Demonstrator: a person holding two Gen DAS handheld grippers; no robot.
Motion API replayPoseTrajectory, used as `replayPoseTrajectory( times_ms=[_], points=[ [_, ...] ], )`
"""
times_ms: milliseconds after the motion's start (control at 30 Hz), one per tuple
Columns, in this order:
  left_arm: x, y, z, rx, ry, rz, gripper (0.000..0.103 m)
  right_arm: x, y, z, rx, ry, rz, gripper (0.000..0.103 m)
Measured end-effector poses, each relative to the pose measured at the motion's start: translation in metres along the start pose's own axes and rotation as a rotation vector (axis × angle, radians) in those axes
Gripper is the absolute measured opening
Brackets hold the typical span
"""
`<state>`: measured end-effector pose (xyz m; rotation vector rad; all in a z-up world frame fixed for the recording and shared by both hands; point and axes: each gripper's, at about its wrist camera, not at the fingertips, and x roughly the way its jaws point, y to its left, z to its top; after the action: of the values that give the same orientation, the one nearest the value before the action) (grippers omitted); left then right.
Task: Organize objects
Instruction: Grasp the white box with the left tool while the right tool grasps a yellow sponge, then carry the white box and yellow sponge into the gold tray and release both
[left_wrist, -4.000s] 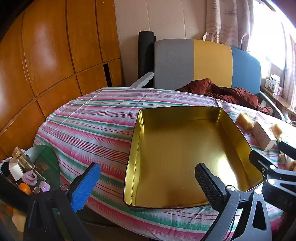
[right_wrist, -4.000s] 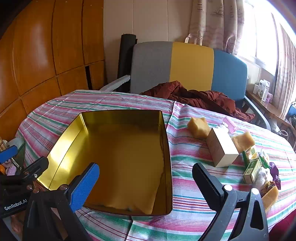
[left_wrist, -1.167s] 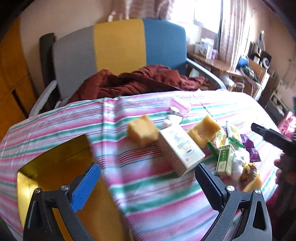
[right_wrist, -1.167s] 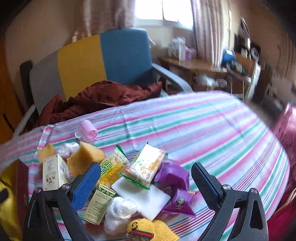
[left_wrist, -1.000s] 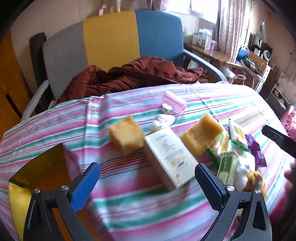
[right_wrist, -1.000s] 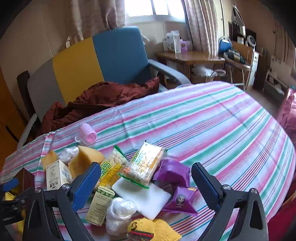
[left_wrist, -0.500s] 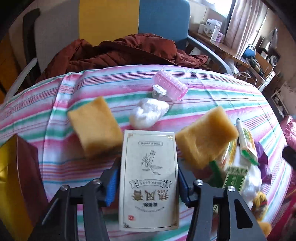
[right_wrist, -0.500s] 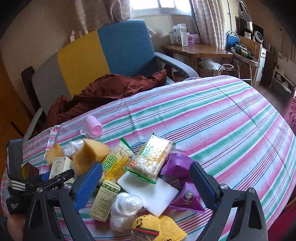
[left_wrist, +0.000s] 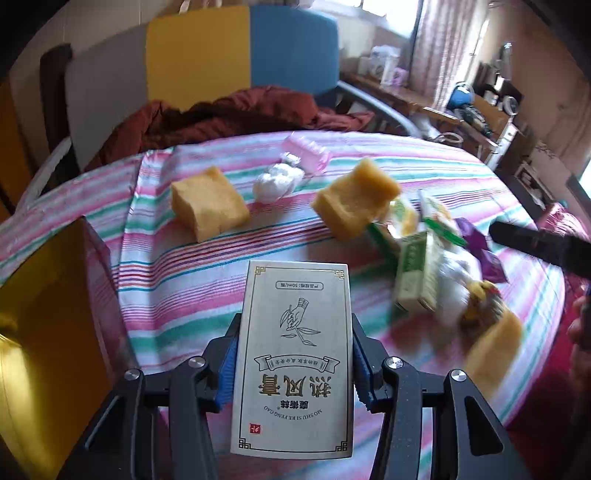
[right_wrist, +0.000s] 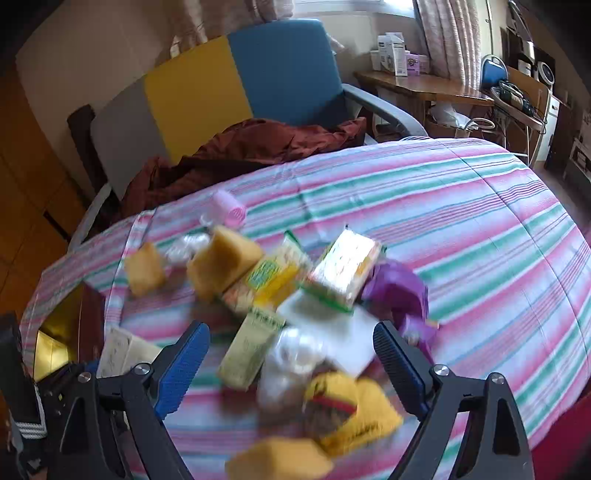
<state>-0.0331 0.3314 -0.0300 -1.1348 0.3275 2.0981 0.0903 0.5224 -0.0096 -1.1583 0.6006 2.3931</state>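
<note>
Cardboard, light and stiff but crushable: white box (left_wrist: 295, 354) pinched by its long side walls between left gripper (left_wrist: 293, 363) pads, jaws closing, above striped tablecloth (left_wrist: 184, 280) beside gold tin (left_wrist: 44, 332). Right gripper (right_wrist: 291, 354) wide, closing slightly, empty over blurred packets (right_wrist: 295, 280).

Two sponge blocks (left_wrist: 208, 202), perhaps three, one white carton (left_wrist: 293, 360)

Motion blur smears the heap of packets (right_wrist: 295, 314) right of the cream box (left_wrist: 293, 360) until its labels cannot be read, the box hides the left gripper's pads (left_wrist: 227, 373), and the gold tin (left_wrist: 44, 332) to its left is cut off by the frame's edge.
</note>
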Motion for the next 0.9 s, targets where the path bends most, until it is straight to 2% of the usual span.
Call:
replayPoseTrajectory(
  times_ms=[200,367,433,467,533,667,767,900],
  points=[
    [-0.034,0.008,-0.012,-0.012,-0.058,-0.047,0.052,-0.019,-0.007,-0.039,0.089,0.026,-0.037,0.092],
    [-0.059,0.018,-0.027,-0.031,-0.095,-0.063,0.052,-0.004,-0.006,-0.063,0.141,0.085,-0.051,0.092],
    [-0.07,0.022,-0.035,-0.037,-0.111,-0.067,0.052,0.005,-0.009,-0.072,0.164,0.1,-0.023,0.082],
    [-0.073,0.023,-0.037,-0.039,-0.116,-0.066,0.051,0.009,-0.01,-0.077,0.177,0.107,0.003,0.064],
    [-0.081,0.028,-0.042,-0.049,-0.125,-0.069,0.051,0.004,-0.007,-0.08,0.17,0.081,0.033,0.061],
    [-0.099,0.037,-0.05,-0.065,-0.157,-0.075,0.051,-0.017,0.018,-0.084,0.069,0.038,0.141,0.059],
    [-0.11,0.043,-0.053,-0.082,-0.18,-0.082,0.051,-0.025,0.033,-0.087,0.023,0.037,0.217,0.059],
    [-0.125,0.059,-0.057,-0.103,-0.205,-0.063,0.051,-0.029,0.056,-0.082,-0.029,0.032,0.23,0.059]
  ],
)
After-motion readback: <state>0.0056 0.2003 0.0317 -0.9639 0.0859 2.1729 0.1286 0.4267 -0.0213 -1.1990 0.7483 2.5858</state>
